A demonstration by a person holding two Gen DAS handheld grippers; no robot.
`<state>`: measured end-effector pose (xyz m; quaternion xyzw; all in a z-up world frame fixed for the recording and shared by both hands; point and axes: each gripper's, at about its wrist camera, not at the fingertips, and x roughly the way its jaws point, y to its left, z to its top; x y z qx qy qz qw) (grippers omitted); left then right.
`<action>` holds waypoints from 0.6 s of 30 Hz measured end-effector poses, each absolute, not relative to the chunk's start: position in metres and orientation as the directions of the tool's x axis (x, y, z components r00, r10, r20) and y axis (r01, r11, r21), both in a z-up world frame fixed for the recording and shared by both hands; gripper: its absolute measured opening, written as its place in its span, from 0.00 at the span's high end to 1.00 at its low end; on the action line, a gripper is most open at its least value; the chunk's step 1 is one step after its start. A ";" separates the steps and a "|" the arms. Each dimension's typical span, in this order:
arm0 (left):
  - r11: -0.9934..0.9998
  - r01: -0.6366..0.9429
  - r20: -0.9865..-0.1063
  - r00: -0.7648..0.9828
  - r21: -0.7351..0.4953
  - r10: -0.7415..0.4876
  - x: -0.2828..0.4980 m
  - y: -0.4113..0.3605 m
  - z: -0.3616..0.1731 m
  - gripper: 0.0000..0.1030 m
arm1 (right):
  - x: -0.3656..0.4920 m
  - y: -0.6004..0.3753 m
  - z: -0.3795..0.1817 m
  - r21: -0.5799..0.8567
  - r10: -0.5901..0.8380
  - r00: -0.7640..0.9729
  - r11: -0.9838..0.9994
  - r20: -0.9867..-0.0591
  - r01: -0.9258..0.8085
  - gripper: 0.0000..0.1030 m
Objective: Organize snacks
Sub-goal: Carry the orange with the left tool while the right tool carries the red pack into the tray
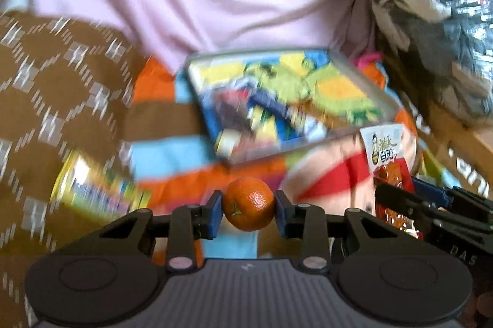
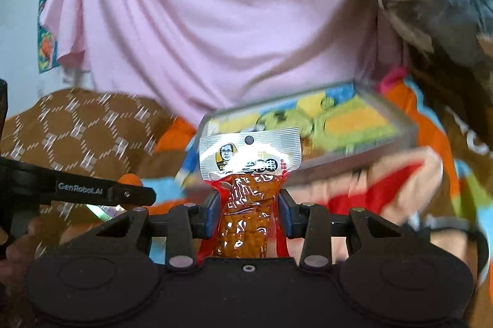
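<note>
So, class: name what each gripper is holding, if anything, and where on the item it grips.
The left gripper clamps a small orange across its sides. The right gripper pinches a red snack packet around its middle.

Both wrist views face forward-down, close; share clear tray (image 1: pixel 363 81).

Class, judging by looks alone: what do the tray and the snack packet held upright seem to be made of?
Tray: probably clear hard plastic, glossy; its straight walls let the colourful cloth show through.
Snack packet: thin plastic film with a silvery, foil-like printed header; its clear, shiny, wrinkled lower part shows the reddish-brown food inside.
</note>
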<state>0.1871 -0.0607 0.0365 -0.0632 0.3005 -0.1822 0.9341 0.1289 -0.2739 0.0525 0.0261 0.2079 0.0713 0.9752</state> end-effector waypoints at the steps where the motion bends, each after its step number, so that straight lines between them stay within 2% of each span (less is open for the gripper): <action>1: 0.925 0.312 -0.529 0.759 -0.218 -0.381 0.199 -0.065 0.042 0.62 | 0.142 -0.276 0.058 0.072 0.147 0.907 0.989 -0.394 -0.129 0.60; 5: 0.925 0.318 -0.494 0.782 -0.209 -0.381 0.250 -0.080 0.058 0.62 | 0.191 -0.286 0.077 0.046 0.129 0.926 0.992 -0.354 -0.120 0.60; 11: 0.918 0.310 -0.453 0.801 -0.247 -0.392 0.308 -0.095 0.063 0.62 | 0.260 -0.307 0.089 0.106 0.094 0.943 0.992 -0.318 -0.063 0.60; 18: 0.913 0.318 -0.485 0.775 -0.256 -0.406 0.345 -0.114 0.044 0.62 | 0.309 -0.316 0.066 0.186 0.076 0.939 0.982 -0.337 -0.012 0.60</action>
